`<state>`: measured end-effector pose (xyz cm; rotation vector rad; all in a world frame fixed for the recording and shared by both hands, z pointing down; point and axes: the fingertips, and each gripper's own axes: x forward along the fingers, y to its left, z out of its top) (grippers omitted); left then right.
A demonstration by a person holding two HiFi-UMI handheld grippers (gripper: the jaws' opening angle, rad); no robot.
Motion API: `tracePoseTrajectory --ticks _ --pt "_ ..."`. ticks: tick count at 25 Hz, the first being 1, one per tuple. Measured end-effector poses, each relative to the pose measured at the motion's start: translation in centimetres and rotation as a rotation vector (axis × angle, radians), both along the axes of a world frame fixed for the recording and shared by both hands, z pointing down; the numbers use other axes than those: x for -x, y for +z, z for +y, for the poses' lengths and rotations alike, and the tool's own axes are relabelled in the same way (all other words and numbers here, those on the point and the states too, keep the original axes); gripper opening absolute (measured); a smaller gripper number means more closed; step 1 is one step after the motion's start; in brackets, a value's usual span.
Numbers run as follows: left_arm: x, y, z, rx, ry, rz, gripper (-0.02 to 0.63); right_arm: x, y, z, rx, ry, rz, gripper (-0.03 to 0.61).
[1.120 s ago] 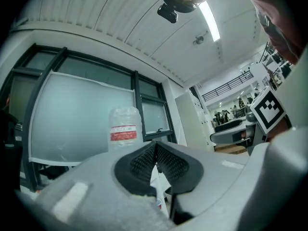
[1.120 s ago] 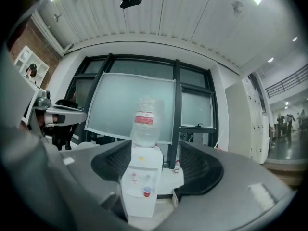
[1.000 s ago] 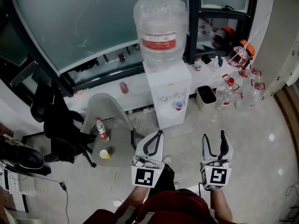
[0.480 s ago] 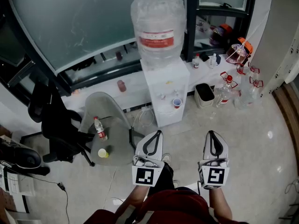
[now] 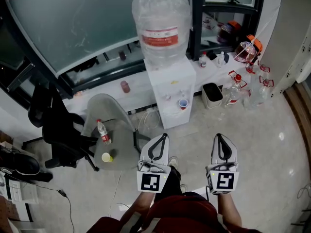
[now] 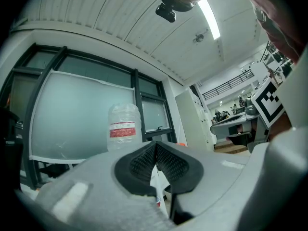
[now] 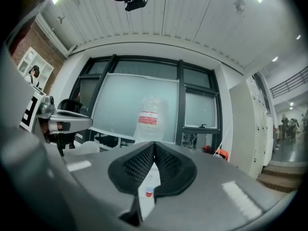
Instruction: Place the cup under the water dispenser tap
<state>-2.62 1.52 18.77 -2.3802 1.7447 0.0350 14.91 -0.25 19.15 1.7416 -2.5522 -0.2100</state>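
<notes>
A small red cup (image 5: 183, 103) stands in the recess of the white water dispenser (image 5: 170, 84), below its taps. A big clear bottle (image 5: 162, 25) sits on top of the dispenser. Both grippers are held level over the floor, well short of the dispenser and pointing at it. My left gripper (image 5: 163, 138) is shut and empty, and so is my right gripper (image 5: 219, 138). The cup (image 6: 157, 201) peeps through below the pads in the left gripper view, under my left gripper (image 6: 155, 146). In the right gripper view the cup (image 7: 149, 192) shows the same way under my right gripper (image 7: 154, 145).
A round glass table (image 5: 119, 130) at the left holds a yellow cup (image 5: 107, 157) and a plastic bottle (image 5: 102, 132). A black office chair (image 5: 58, 127) stands beside it. A small bin (image 5: 212, 95) and several bottles (image 5: 233, 93) line the wall right of the dispenser.
The right gripper's jaws have gone from open to shut with nothing between them. The left gripper stayed shut. Both hands kept their place.
</notes>
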Motion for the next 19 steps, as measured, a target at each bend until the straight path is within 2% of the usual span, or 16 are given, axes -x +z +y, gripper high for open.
tracePoseTrajectory --ticks 6,13,19 --pt "-0.3 -0.1 0.2 -0.008 0.006 -0.022 -0.002 -1.5 1.2 -0.1 0.017 0.032 0.010 0.002" --pt "-0.2 0.2 0.1 -0.005 0.001 -0.011 -0.002 -1.8 1.6 -0.1 0.013 0.034 0.030 0.002" --pt "0.2 0.7 -0.1 0.005 -0.006 0.010 -0.003 -1.2 1.3 -0.4 0.018 0.042 -0.004 0.002"
